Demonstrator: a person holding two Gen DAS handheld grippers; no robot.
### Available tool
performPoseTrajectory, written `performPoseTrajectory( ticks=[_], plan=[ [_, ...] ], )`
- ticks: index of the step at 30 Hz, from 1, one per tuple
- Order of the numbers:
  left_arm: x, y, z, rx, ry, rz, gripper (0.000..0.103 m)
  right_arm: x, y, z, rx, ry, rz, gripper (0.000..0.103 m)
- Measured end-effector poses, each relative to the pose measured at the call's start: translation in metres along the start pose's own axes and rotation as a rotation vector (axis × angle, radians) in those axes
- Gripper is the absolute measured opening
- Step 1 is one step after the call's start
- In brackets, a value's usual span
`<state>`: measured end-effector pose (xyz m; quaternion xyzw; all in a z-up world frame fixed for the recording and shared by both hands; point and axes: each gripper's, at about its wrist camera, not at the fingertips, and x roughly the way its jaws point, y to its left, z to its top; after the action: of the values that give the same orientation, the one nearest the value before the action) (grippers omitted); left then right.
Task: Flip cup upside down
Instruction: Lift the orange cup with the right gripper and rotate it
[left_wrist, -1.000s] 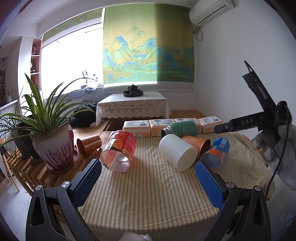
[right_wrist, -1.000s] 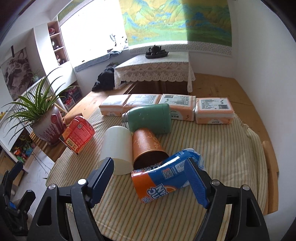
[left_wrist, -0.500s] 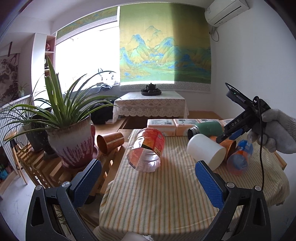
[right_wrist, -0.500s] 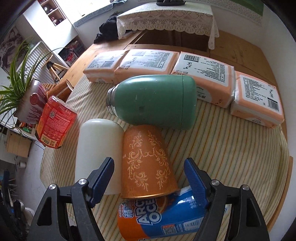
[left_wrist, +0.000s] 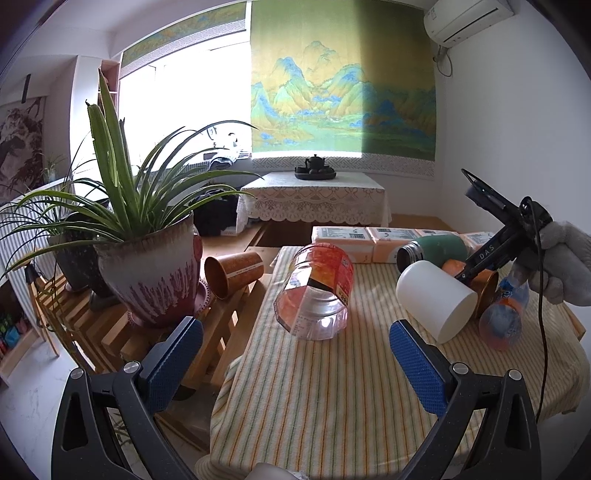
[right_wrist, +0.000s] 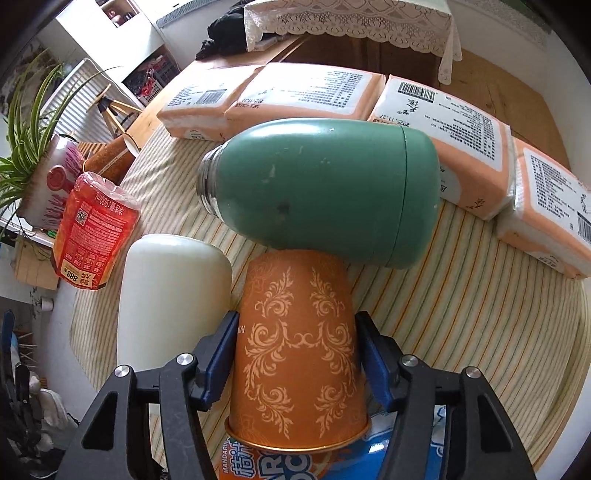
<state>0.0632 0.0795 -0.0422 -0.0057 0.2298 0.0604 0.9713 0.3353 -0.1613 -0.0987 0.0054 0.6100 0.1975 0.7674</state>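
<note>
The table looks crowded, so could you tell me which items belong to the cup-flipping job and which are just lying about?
In the job:
- orange patterned cup, on its side, between the jaws
- right gripper, closed on it

Lying about:
- green flask
- white cup
- red-labelled jar
- blue-orange can
- tissue packs
- potted plant
- left gripper, open, empty

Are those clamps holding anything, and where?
The right gripper clasps the lying orange patterned cup by its side walls, near the rim. The left gripper holds nothing.
</note>
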Motion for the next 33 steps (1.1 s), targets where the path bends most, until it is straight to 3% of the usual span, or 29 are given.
performPoseTrajectory(
  ticks=[8, 16, 23, 33],
  plan=[
    [-0.012, -0.002, 0.003, 0.003, -0.021, 0.002, 0.102, -0.045, 0.016, -0.004, -0.036, -0.086, -0.007, 0.058],
    [-0.031, 0.001, 0.007, -0.008, -0.042, -0.001, 0.102, -0.083, 0.076, -0.039, -0.204, -0.115, 0.004, 0.058],
    [-0.042, 0.006, 0.004, -0.016, -0.013, -0.022, 0.102, -0.060, 0.123, -0.076, -0.307, -0.037, 0.031, 0.058],
    [-0.037, 0.010, -0.008, -0.036, 0.069, -0.050, 0.102, -0.005, 0.155, -0.089, -0.345, 0.028, 0.026, 0.058]
  ],
)
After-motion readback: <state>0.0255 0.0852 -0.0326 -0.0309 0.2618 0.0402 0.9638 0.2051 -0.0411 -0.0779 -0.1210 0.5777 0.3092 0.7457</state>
